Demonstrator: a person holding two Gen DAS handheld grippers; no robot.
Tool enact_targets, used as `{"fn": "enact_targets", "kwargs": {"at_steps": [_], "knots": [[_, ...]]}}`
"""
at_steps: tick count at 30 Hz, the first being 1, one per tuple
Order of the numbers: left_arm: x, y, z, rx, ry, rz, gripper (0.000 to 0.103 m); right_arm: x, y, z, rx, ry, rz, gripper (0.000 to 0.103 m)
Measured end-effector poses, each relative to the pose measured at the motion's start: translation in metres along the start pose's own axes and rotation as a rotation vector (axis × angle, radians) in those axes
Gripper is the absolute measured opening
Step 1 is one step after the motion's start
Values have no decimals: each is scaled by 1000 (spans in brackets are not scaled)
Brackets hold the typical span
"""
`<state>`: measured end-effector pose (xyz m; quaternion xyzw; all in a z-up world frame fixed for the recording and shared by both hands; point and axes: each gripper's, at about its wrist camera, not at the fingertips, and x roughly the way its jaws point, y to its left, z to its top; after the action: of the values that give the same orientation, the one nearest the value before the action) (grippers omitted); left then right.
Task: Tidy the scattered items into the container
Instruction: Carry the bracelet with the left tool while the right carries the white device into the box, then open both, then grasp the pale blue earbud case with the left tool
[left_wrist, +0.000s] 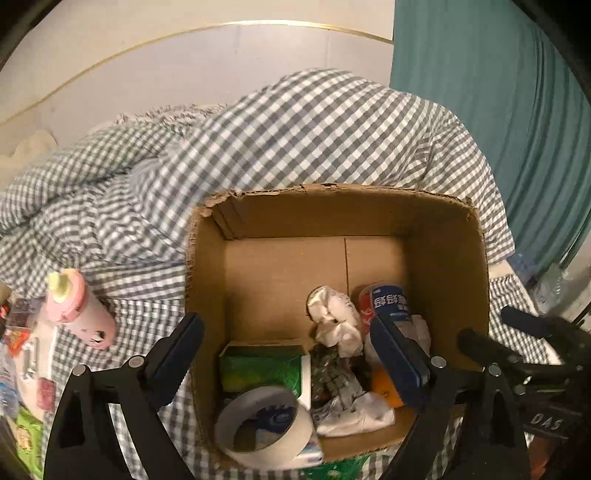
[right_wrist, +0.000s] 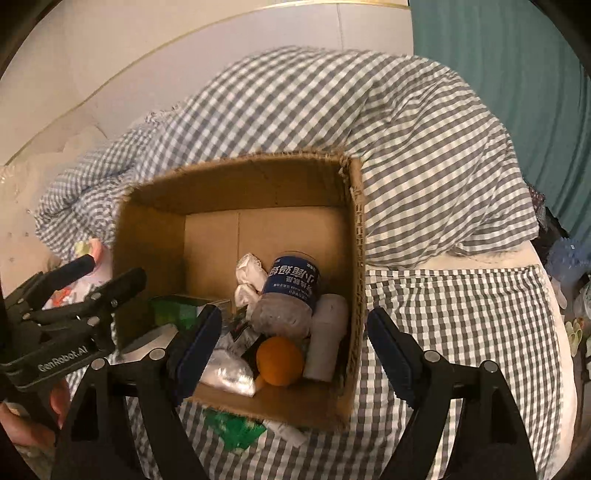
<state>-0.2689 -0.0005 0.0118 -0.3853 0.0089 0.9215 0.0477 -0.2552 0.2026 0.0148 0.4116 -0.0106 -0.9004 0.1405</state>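
An open cardboard box (left_wrist: 476, 266) (right_wrist: 147, 229) stands on the checked bed. Inside lie a tape roll (left_wrist: 266, 424), a green carton (left_wrist: 258, 365), crumpled white tissue (left_wrist: 332, 317), a blue-labelled bottle (right_wrist: 291, 291), an orange (right_wrist: 279, 360) and a white cylinder (right_wrist: 328, 336). My left gripper (left_wrist: 291, 343) hangs open over the box's near left side, nothing between its fingers. My right gripper (right_wrist: 295, 332) is open too, one finger inside the right wall and one outside. A pink bottle (left_wrist: 81, 314) lies on the bed left of the box.
Several small packets (left_wrist: 22, 332) lie scattered at the far left. A green wrapper (right_wrist: 232, 428) sticks out under the box's front. A heaped checked quilt (left_wrist: 295, 140) rises behind the box, with a teal curtain (left_wrist: 498, 92) to the right. A person's hand (right_wrist: 55, 398) holds the left gripper.
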Motion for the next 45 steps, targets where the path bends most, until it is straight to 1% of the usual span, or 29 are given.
{"fn": "enact_targets", "kwargs": {"at_steps": [3,6,9,13,15,16,17,20,23,25,28,29,30,31,32,33,35,36,39,40,42,45], "knots": [[-18,-6,-4,15,3,-3,94,-25,1,-5,3,-17,-2,81],[-47,-16,-10,46,11,-10,94,-66,3,-14,-6,-51,-7,81],[-86,-22,-13,65,-31,-16,94,-107,9,-21,-14,-93,-13,81],[-141,-27,-20,74,-78,-19,99,-165,21,-39,-39,-151,-44,81],[-169,-29,-29,75,-109,-26,103,-188,27,-54,-47,-179,-80,83],[-178,-28,-34,74,-118,-29,103,-196,29,-63,-47,-190,-88,87],[-188,-28,-42,74,-125,-31,103,-204,30,-77,-41,-198,-89,87],[-204,-27,-73,82,-118,-31,103,-208,30,-117,-19,-182,-79,87],[-203,-25,-118,91,-99,-21,103,-198,29,-155,1,-155,-72,87],[-195,-22,-155,81,-78,-14,103,-185,28,-185,39,-129,-53,87],[-177,-12,-218,42,-67,-21,103,-163,24,-228,111,-79,53,87],[-168,-9,-240,30,-67,-32,103,-151,24,-240,121,-46,73,87],[-161,-7,-260,26,-60,-36,103,-143,23,-245,120,-21,69,87],[-154,-7,-276,34,-43,-23,103,-139,24,-250,116,3,49,87],[-144,-8,-289,49,-11,2,103,-135,23,-255,113,18,20,87],[-132,-10,-300,67,31,34,103,-134,22,-256,115,21,16,87],[-114,-11,-312,79,111,90,103,-133,18,-256,129,26,44,87],[-107,-12,-315,75,135,100,103,-133,15,-256,135,25,47,87],[-93,-11,-321,65,129,67,103,-135,10,-253,138,15,34,87],[-89,-10,-322,58,139,63,103,-133,8,-254,141,17,35,87],[-82,-9,-326,50,160,48,103,-126,4,-256,156,29,40,87],[-73,-11,-331,54,173,45,103,-116,1,-261,159,59,39,87]]}}
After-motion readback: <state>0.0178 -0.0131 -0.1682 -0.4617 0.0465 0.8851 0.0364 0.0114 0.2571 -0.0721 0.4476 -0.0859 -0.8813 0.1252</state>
